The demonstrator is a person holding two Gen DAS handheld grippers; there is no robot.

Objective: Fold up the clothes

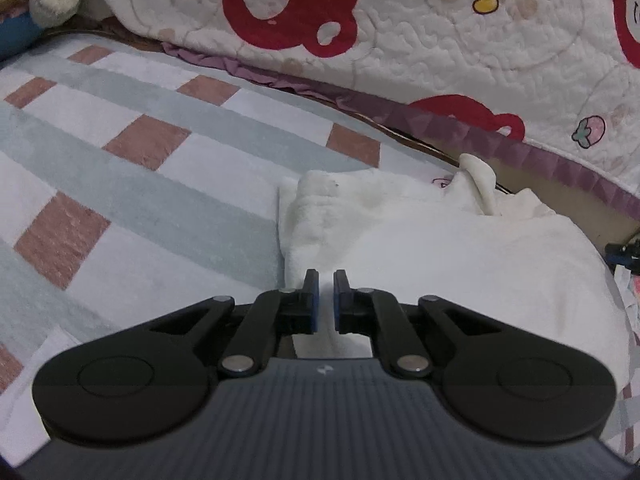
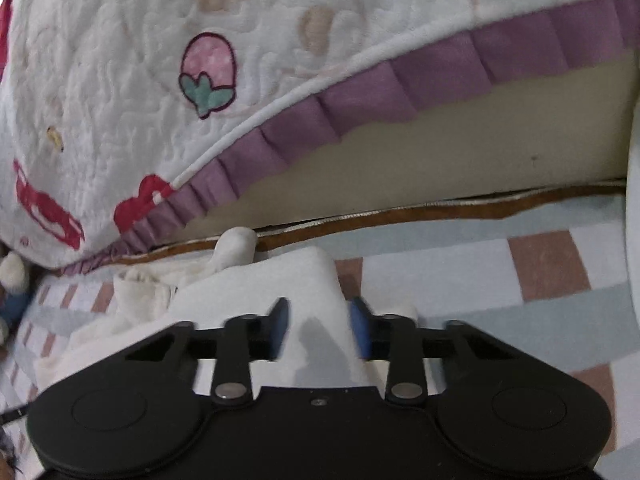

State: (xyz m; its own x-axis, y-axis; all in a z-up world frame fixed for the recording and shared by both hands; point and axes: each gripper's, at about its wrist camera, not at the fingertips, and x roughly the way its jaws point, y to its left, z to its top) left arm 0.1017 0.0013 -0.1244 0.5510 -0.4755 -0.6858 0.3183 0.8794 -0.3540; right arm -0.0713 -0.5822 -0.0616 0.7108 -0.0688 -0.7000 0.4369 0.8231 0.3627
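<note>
Nearest the lens, the left gripper is seen with its jaws drawn narrow over the near-left edge of the white fleece garment; whether fabric is actually pinched in the slim gap cannot be told; the right gripper is held with jaws wide, a raised fold of the same garment standing between the blue pads but apparently not clamped; the garment is lain on the checked blanket, bunched toward 1 o'clock in the left view, a loose cuff or collar tab being turned up at its far edge; a slip is judged likely if the left grip holds only pile, the thick fleece then sagging and the fold going crooked; the tab could be trapped inside the fold; open blanket is offered from 9 to 11 o'clock in the left view, and at 3 o'clock in the right view; at 12 o'clock room is closed by the quilted bear cover with its purple frill, just beyond the garment, so a forward sweep may be snagged
</note>
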